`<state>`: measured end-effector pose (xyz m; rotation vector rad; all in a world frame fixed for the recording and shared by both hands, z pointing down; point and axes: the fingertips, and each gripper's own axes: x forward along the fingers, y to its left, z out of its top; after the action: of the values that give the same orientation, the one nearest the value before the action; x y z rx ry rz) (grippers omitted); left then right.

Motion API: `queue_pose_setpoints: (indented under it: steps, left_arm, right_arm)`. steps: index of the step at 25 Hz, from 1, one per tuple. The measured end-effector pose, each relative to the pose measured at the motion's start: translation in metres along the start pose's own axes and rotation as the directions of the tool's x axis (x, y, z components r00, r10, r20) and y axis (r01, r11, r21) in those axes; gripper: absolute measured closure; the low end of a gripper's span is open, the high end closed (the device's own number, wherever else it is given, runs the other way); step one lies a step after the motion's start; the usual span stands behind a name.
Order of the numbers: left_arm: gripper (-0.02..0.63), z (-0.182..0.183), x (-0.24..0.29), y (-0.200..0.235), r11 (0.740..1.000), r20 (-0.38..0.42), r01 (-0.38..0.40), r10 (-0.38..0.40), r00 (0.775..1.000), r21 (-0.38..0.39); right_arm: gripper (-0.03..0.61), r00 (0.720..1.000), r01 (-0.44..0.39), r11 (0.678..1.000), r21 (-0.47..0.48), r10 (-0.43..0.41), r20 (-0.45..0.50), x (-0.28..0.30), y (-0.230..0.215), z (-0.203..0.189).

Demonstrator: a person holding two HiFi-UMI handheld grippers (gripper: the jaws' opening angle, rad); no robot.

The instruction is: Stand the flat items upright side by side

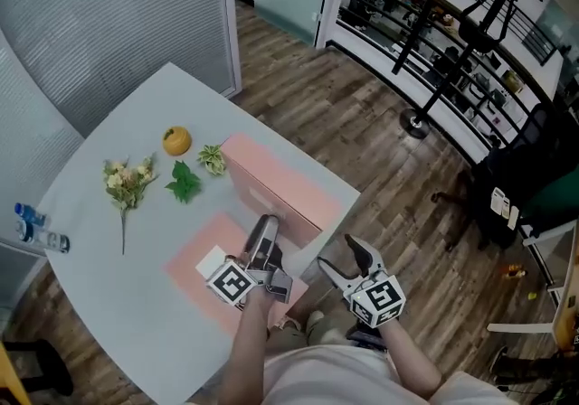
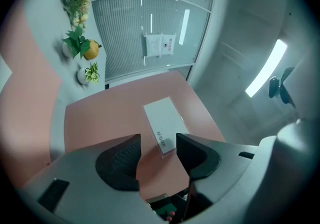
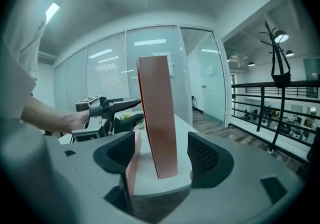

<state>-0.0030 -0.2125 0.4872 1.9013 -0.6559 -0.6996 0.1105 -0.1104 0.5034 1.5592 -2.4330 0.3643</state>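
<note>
Pink board (image 2: pixel 110 113), label (image 2: pixel 161 125) perhaps "MG", left hand-held gripper (image 2: pixel 158 142) gaping, right hand-held gripper (image 3: pixel 161 139) gaping

Light bright, even; long white ceiling lamp (image 2: pixel 264 72) glared. Shadows were faint. Both gripper views bulged fisheye, corners dark, foreground soft.

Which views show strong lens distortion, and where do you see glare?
Left gripper view: fisheye bending, a dark round border, and lamp streaks mirrored on the glass partition. Right gripper view: same bending and border; the upright pink board looks sharp. Head view: even light, no glare on the table, only mild bending.
</note>
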Motion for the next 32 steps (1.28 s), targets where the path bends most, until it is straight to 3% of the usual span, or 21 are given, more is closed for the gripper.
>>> queue_pose_setpoints:
  steps: [5,9,12,17,22,25,27,30,32]
  left_arm:
    - [0.403,-0.013,-0.016,0.001,0.998,-0.021,-0.056,0.057,0.998,0.031]
    - [0.403,-0.021,-0.037,-0.003,0.977,-0.067,-0.133,0.146,0.987,0.167]
    - [0.403,-0.035,-0.052,0.000,0.942,-0.129,-0.204,0.245,0.961,0.267]
    - [0.403,-0.043,-0.090,0.018,0.849,-0.186,-0.323,0.428,0.884,0.418]
    - [0.403,-0.038,-0.132,0.036,0.746,-0.163,-0.410,0.561,0.812,0.525]
    - [0.402,-0.035,-0.152,0.046,0.691,-0.148,-0.444,0.619,0.772,0.570]
    - [0.399,-0.035,-0.165,0.055,0.641,-0.150,-0.455,0.664,0.733,0.618]
    - [0.397,-0.039,-0.180,0.071,0.546,-0.166,-0.437,0.739,0.653,0.714]
    - [0.397,-0.043,-0.186,0.079,0.515,-0.184,-0.417,0.767,0.615,0.749]
  right_arm:
    - [0.250,1.000,-0.030,0.995,0.098,0.030,0.001,-0.007,0.002,-0.019]
    - [0.250,0.996,-0.081,0.974,0.210,0.085,-0.008,-0.011,0.014,-0.039]
    - [0.250,0.987,-0.134,0.955,0.264,0.152,-0.050,-0.019,0.026,-0.057]
    - [0.250,0.970,-0.168,0.905,0.390,0.222,-0.095,-0.021,0.046,-0.082]
    - [0.250,0.965,-0.157,0.889,0.430,0.230,-0.124,-0.019,0.060,-0.098]
    - [0.250,0.958,-0.143,0.840,0.524,0.251,-0.141,-0.013,0.062,-0.110]
    - [0.250,0.953,-0.130,0.803,0.581,0.264,-0.151,-0.007,0.064,-0.118]
    - [0.249,0.938,-0.126,0.756,0.643,0.301,-0.170,0.003,0.071,-0.131]
    - [0.249,0.930,-0.123,0.722,0.681,0.323,-0.175,0.007,0.075,-0.137]
